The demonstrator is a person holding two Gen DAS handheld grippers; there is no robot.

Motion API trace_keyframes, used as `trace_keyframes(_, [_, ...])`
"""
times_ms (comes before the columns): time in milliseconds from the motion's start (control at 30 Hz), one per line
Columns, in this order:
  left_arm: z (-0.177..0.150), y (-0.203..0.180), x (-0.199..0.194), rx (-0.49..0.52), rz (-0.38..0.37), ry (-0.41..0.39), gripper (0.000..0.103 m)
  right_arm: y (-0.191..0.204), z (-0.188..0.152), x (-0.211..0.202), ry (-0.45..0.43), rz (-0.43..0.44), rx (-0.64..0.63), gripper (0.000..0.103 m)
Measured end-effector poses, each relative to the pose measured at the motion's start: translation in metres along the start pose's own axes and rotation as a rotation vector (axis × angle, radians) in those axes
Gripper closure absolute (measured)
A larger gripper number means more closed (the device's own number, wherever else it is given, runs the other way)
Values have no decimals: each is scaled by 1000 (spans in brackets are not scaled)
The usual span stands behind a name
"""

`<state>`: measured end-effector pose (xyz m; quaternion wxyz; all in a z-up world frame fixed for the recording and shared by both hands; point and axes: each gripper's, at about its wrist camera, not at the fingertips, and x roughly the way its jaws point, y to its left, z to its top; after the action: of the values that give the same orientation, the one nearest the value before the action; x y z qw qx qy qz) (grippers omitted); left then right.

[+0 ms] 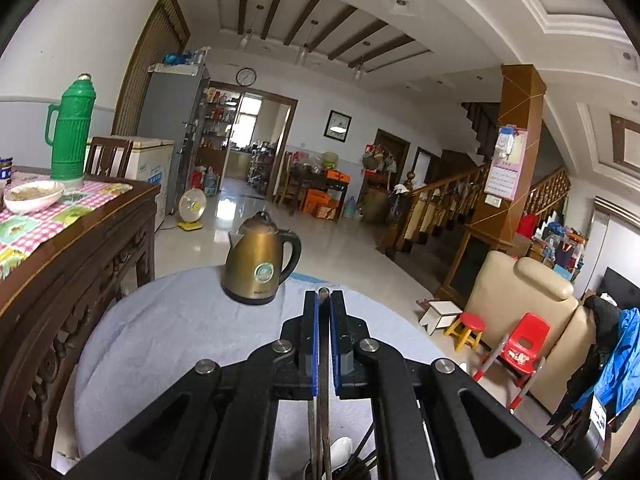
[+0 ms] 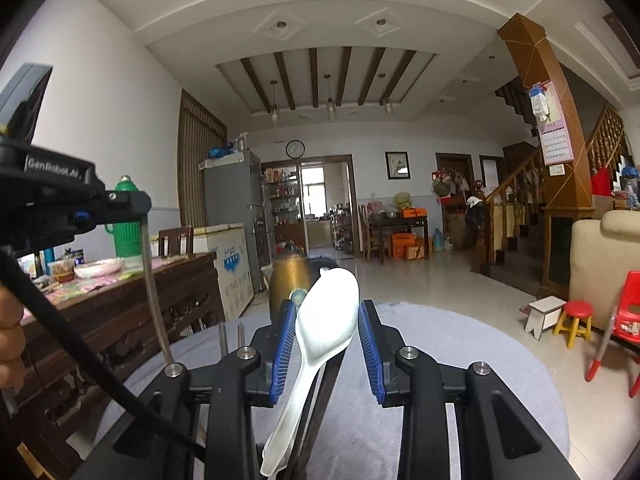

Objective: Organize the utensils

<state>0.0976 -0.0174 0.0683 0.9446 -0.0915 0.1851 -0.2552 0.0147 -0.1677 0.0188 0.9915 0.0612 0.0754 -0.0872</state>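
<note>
Left tool (image 1: 324,300) clenched on metal chopsticks (image 1: 323,380), right tool (image 2: 328,320) grasping white spoon (image 2: 320,328) bowl-forward.

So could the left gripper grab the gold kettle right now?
Probably not. The left gripper is shut on thin metal utensils, so it has no free jaws, though the cloth before the kettle looks bare.

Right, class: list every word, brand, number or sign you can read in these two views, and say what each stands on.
"GenRobot.AI": black left gripper body, right wrist view.
Round badge on brass-coloured electric kettle: too blurred.
Pink wall calendar: too small.
White chest freezer lettering: unreadable.
Round wall clock: numerals unreadable.
</note>
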Motion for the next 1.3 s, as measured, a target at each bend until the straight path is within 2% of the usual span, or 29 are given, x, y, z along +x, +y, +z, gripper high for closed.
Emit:
trace_keyframes(167, [-11,4,8,-19,9,31,98,12,-18,9,28,2,-34,69])
trace_keyframes(500, [-20,1,2,-2,12,41,98,20,-43,-2,51,18,-81,69])
trace_keyframes(1300, [-34,-10,1,28,27,68,98,3,-60,-21,110,48,-76,69])
